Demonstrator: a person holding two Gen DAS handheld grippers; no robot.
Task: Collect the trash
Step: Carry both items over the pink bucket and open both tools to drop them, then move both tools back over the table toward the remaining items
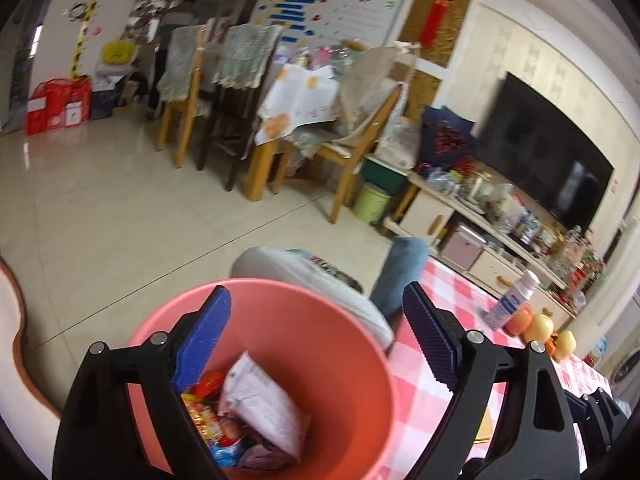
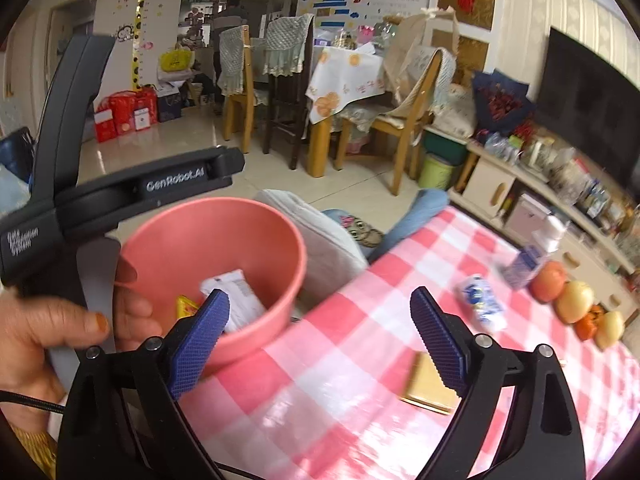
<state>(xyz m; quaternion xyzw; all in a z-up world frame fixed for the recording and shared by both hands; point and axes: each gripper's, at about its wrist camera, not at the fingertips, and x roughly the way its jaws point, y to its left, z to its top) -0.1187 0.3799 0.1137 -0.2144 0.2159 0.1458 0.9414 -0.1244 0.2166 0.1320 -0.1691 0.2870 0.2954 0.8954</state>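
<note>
A pink bin [image 1: 340,360] stands at the left edge of the red-checked table [image 1: 436,412] and holds several wrappers, among them a white packet [image 1: 260,404]. My left gripper [image 1: 316,340] is open above the bin, its left finger over the opening and its right finger past the rim. In the right wrist view the bin [image 2: 240,252] is at left, with the left gripper's body beside it. My right gripper [image 2: 320,336] is open and empty above the table. A crumpled blue-white wrapper [image 2: 482,302] and a flat tan card [image 2: 430,386] lie on the cloth.
A white bottle [image 2: 534,254] and a row of fruit [image 2: 576,300] sit along the table's far right. A grey cushion [image 2: 320,240] lies beyond the bin. Chairs, a dining table, a TV cabinet [image 2: 560,196] and a green pail [image 2: 436,172] stand behind.
</note>
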